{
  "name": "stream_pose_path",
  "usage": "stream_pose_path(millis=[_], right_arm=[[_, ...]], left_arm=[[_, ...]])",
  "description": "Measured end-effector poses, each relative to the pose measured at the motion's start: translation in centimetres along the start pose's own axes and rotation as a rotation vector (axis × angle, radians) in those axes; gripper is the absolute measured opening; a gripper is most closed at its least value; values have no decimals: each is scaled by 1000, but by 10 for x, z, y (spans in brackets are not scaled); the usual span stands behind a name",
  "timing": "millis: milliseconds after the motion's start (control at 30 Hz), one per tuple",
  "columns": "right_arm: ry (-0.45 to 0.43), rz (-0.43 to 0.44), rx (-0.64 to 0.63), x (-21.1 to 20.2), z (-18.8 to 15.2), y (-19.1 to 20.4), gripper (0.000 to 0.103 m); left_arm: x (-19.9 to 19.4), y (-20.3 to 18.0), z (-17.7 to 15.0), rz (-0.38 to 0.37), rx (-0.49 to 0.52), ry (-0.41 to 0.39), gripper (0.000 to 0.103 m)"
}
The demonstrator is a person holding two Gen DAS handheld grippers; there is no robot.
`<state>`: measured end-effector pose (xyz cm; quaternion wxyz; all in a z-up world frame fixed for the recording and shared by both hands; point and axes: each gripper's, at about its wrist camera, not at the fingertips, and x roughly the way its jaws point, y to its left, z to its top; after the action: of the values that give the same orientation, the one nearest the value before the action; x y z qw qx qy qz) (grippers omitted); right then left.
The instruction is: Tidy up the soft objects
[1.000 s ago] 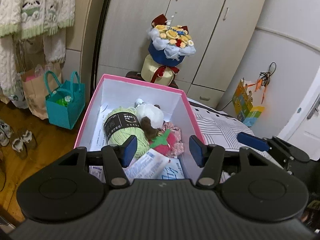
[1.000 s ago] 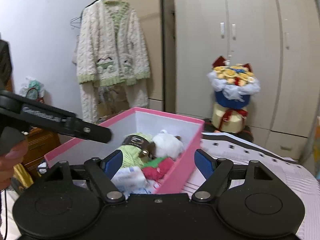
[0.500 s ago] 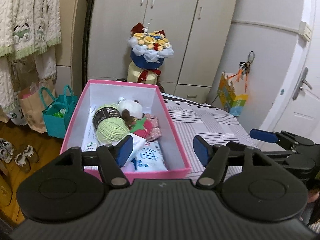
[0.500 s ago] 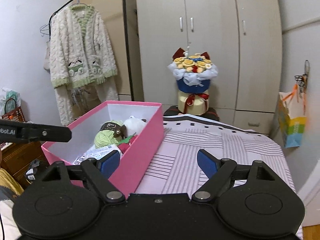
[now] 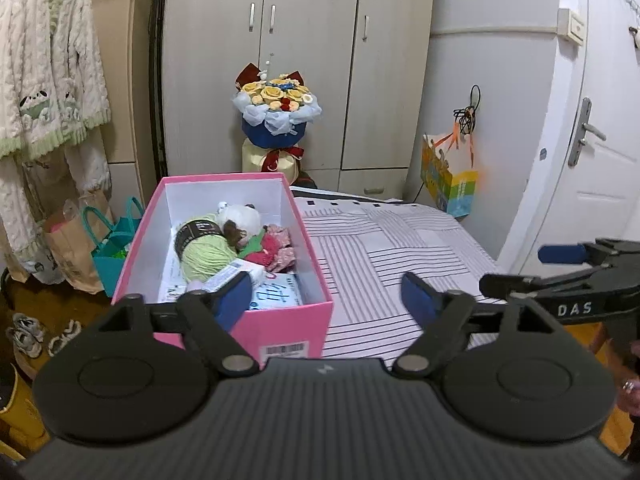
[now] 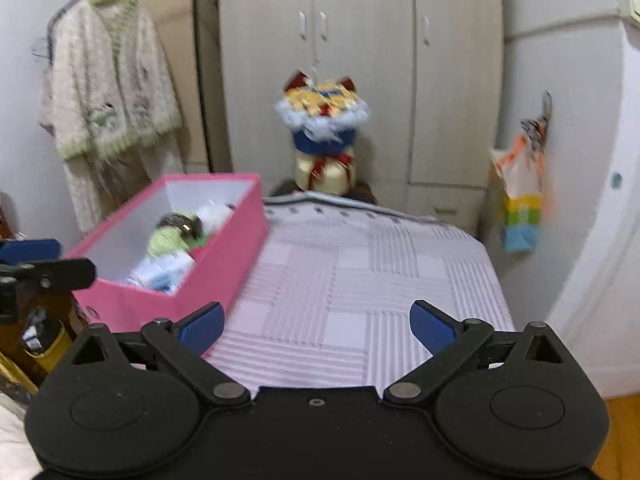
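Observation:
A pink box (image 5: 280, 330) stands on the left part of a striped bed (image 5: 392, 240). It holds a green yarn ball (image 5: 204, 252), a white plush toy (image 5: 240, 216), a red and pink soft item (image 5: 276, 248) and tissue packs (image 5: 276, 292). The box also shows in the right wrist view (image 6: 224, 264). My left gripper (image 5: 326, 300) is open and empty, near the box's front end. My right gripper (image 6: 318, 326) is open and empty above the bed's near part, to the right of the box.
A flower bouquet (image 5: 276, 120) stands behind the bed before the wardrobe (image 5: 304, 40). A teal bag (image 5: 116, 248) and a paper bag (image 5: 72, 248) sit on the floor at left. A cardigan (image 5: 44, 80) hangs at left. A door (image 5: 600, 140) is at right.
Both grippers have pulled back and up from the box. The box looks smaller and farther, and more of the bed shows. Both stay open and empty.

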<state>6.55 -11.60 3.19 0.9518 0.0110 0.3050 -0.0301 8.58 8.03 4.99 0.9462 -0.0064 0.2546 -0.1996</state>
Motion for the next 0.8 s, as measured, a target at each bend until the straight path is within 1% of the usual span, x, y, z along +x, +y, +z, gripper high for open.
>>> stream_pose_path(millis=[67,167,200,233,300,433,567,600,700,800], right_arm=[[10,-50,14,-3,-1,-3,102],[-1,-58,41,-7,-1,-10,102],[-7,-57,47,-9,-1,-12,102],[-12,-59,49,-11,-1,-14,102],[-14,-62,44,-13,1,-16,102],[-19,-58,48,-17,3,-15,102],[-33,-42,63,-26,1,-16,101],[-39,-44,65,-28,0,-15,101],[-64,-54,24,-35,-5,-9,102],[-50,-54,20,-37,-7,-5,102]], left_arm=[[1,-5,0,6,13,-2,89],[6,-13,4,25,56,12,90],[6,-16,4,29,61,12,93],[6,-17,5,29,62,9,98],[8,-18,5,31,49,12,102],[11,-20,5,59,28,28,103],[9,-25,4,141,18,40,103],[9,-26,3,151,19,39,103],[6,-31,1,162,52,38,103],[3,-34,0,164,46,39,103]])
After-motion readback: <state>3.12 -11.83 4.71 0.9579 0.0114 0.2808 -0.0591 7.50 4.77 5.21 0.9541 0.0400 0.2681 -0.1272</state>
